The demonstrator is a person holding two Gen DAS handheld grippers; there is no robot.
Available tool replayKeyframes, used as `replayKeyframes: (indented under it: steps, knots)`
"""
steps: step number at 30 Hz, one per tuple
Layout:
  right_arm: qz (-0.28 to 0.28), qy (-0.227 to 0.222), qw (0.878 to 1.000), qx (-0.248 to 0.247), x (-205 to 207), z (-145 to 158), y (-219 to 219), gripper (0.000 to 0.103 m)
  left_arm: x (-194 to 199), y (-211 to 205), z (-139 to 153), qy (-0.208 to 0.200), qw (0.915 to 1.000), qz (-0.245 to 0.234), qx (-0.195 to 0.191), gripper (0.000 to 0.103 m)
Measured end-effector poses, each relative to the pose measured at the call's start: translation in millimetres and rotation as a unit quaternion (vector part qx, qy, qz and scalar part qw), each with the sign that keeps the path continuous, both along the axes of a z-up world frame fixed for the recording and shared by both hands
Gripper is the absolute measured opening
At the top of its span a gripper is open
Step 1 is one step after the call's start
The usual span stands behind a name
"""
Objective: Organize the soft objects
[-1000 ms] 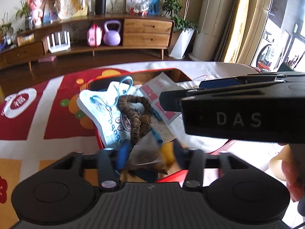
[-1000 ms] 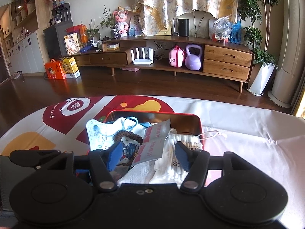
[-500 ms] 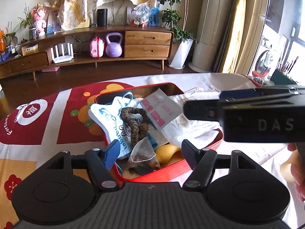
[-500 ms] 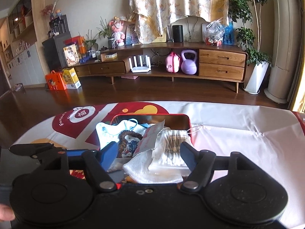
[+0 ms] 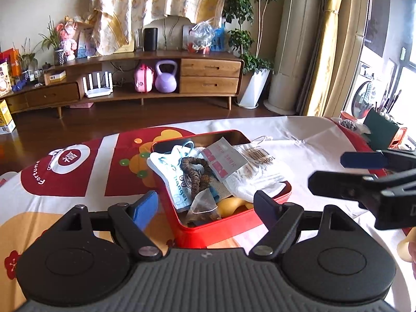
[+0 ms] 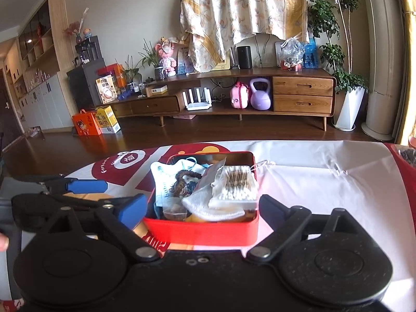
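The left gripper (image 5: pixel 205 204) has just been opening; its jaws stand spread, with nothing pinched, and the near corner of the red tin (image 5: pixel 223 227) shows in the gap between them without contact. The tin rests on the red, white and orange tablecloth (image 5: pixel 78 182). Inside it, from left to right, lie a pale blue printed cloth (image 5: pixel 166 167), a brown braided scrunchie (image 5: pixel 193 171) on top of that cloth, a clear pyramid tea bag (image 5: pixel 201 206) at the near edge, a pink-and-white sachet (image 5: pixel 225 157), and a white drawstring pouch (image 5: pixel 256 175) draped over the right rim beneath a pack of cotton swabs (image 6: pixel 235 186). The right gripper (image 6: pixel 202 209) has also just been opening; its jaws are spread wide on either side of the tin's near wall, gripping nothing. Behind the table stands a wooden media console (image 6: pixel 260 96).
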State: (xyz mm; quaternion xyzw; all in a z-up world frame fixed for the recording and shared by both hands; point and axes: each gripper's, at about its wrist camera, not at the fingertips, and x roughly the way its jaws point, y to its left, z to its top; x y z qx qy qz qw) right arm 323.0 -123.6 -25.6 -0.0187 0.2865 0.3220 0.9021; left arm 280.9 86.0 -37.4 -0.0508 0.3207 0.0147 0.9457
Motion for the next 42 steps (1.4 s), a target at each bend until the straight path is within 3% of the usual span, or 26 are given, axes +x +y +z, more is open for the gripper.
replayKeyframes:
  steps: [8, 13, 18, 42]
  knots:
    - [-0.001, -0.005, 1.000, 0.020, -28.2, 5.2, -16.8, 0.102, -31.8, -5.5, 14.8, -0.020, 0.9996, -0.010, -0.018, 0.085]
    - [0.007, -0.014, 0.999, 0.028, -44.2, 8.7, -23.9, 0.103, -51.0, -12.8, 21.6, -0.032, 0.9993, -0.014, -0.015, 0.099]
    - [0.004, -0.023, 0.999, 0.033, -59.4, 11.5, -31.7, 0.103, -68.5, -16.9, 28.3, -0.042, 0.9987, -0.015, -0.025, 0.102]
    - [-0.001, -0.041, 0.998, 0.037, -99.3, 13.8, -47.3, 0.103, -133.7, -27.6, 44.5, -0.066, 0.9971, -0.013, -0.034, 0.103]
